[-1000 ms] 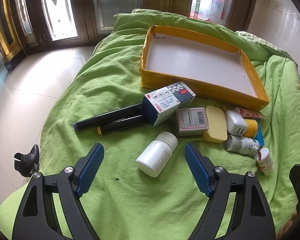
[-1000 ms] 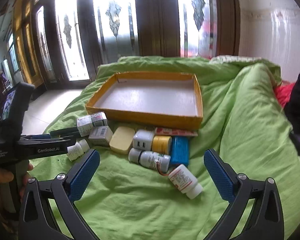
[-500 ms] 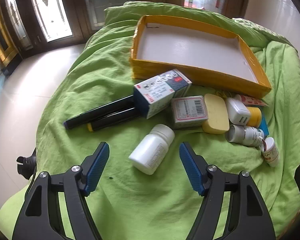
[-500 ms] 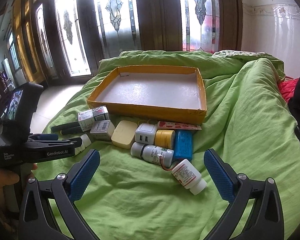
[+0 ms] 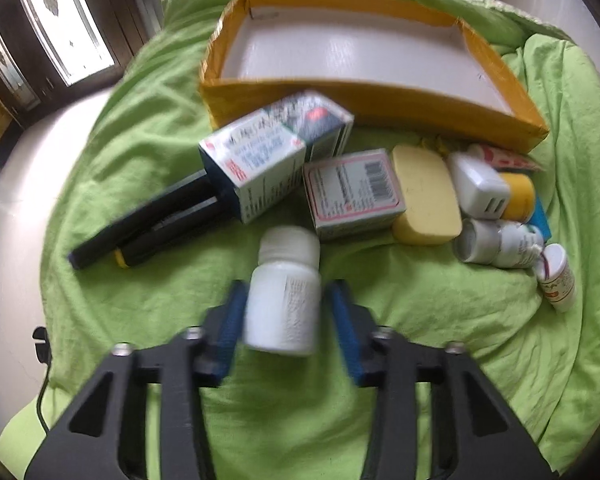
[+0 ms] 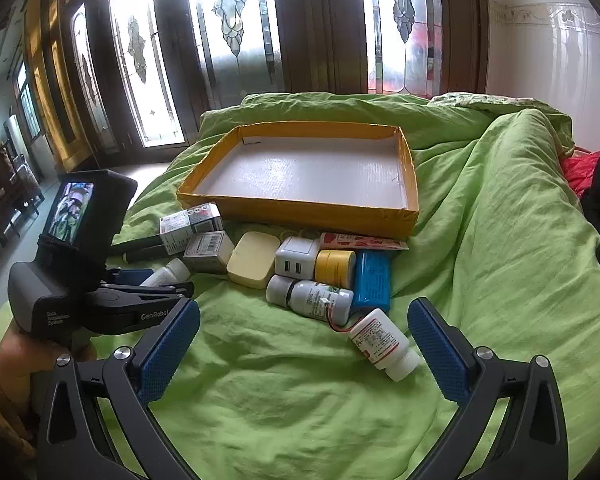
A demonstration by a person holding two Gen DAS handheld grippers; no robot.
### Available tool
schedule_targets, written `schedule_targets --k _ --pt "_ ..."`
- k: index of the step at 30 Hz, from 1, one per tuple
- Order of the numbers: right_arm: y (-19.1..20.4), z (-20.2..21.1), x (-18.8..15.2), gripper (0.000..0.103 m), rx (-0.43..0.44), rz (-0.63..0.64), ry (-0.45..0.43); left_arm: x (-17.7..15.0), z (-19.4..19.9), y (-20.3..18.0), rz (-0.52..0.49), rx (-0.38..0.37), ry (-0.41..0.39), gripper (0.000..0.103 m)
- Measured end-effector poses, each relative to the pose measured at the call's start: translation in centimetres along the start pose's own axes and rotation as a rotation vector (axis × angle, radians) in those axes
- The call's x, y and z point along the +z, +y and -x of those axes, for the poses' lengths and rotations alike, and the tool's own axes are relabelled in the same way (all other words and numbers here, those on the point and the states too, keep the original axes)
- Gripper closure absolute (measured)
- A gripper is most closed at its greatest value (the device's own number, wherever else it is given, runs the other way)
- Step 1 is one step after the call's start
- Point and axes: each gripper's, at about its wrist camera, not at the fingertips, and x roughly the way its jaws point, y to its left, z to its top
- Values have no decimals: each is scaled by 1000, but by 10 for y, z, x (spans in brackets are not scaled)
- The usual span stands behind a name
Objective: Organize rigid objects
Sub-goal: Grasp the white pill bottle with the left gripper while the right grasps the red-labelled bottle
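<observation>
My left gripper (image 5: 286,308) is shut on a white pill bottle (image 5: 283,292), its blue pads against the bottle's sides, cap pointing away. In the right wrist view the left gripper (image 6: 156,280) shows at the left with the bottle (image 6: 168,272) between its fingers. My right gripper (image 6: 304,344) is open and empty above the green blanket, near a small white bottle with a red label (image 6: 382,344). The yellow-rimmed tray (image 5: 380,98) (image 6: 300,210) stands empty behind the row of objects.
On the green blanket (image 5: 260,420) before the tray lie two black pens (image 5: 148,224), a blue-white box (image 5: 272,160), a grey barcode box (image 5: 352,192), a yellow sponge (image 5: 424,196), a white charger (image 6: 298,262), a yellow jar (image 6: 334,268), a blue pack (image 6: 372,280) and a grey-capped bottle (image 6: 312,298).
My left gripper moved forward and down onto the white pill bottle and closed on it. My right gripper stayed open, and its view drifted only slightly.
</observation>
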Motion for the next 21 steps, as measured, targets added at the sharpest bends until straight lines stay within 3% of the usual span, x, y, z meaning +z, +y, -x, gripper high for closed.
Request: schedule_targets --k 4,8,13,18,20,21 --pt "-1 -1 -1 1 1 -10 9 1 -1 -2 -7 -10 0 72" --pt "-4 -4 0 1 9 -21 27 -1 6 1 10 -73 -10 72" --pt "-20 -17 22 2 7 -24 93 -8 10 -3 -10 -111 -11 72" --pt "-54 -28 49 8 12 -83 163 -6 3 -9 -29 -105 11 72" --pt "-66 -37 55 20 32 -117 207 -6 2 -9 -23 -111 15 72" --pt "-72 -43 59 21 51 -137 244 -5 1 -9 -23 -111 15 72"
